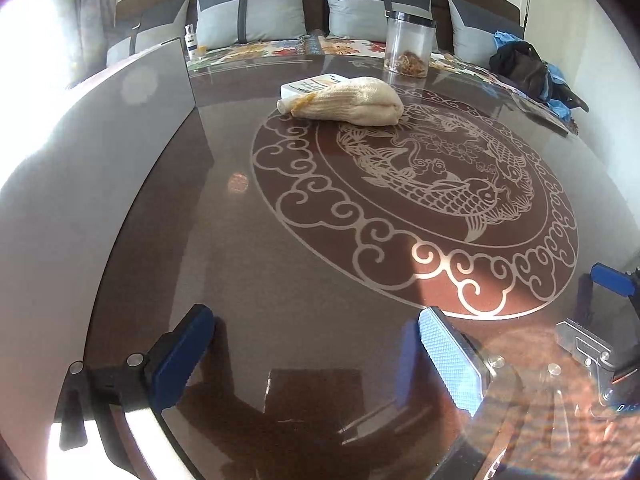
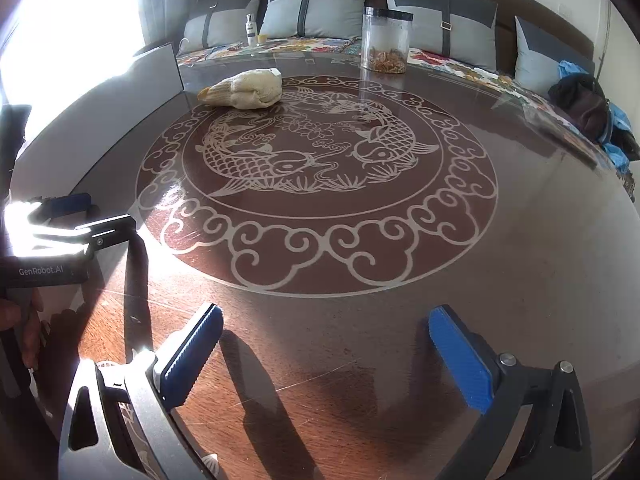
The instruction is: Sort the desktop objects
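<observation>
Worktop: a large dark brown glossy worktop (image 1: 280,280) with a pale round fish-and-cloud design in its middle; sun glare washes out the left edge.
Open room: the whole near half of the worktop is bare, and so is the stretch between both tools and the objects at the far side.
Sofa: grey and dark cushions (image 1: 248,12) line the far edge, over a flowered cover; a dark bag with blue cloth (image 2: 588,108) lies past the far right corner.
Grey panel: a flat grey board (image 1: 152,80) stands upright along the far left edge.
Clear jar: a tall clear jar (image 1: 408,44) with a dark lid, brownish bits at its bottom, upright near the far edge, right of centre.
Cloth bundle: a cream knitted bundle (image 1: 356,100) lies on its side on the far part of the round design, touching the white box (image 1: 308,84) behind it.
Small bottle: a white bottle (image 1: 191,40) stands upright by the far left corner, beyond the panel.
Left gripper: the left gripper (image 1: 316,356) hovers low over the near edge, jaws spread wide, nothing between the blue pads.
Right gripper: the right gripper (image 2: 324,356) sits level near the near edge, jaws equally wide and empty.
Hand: fingers of a hand (image 2: 24,320) grip the left tool's handle.
</observation>
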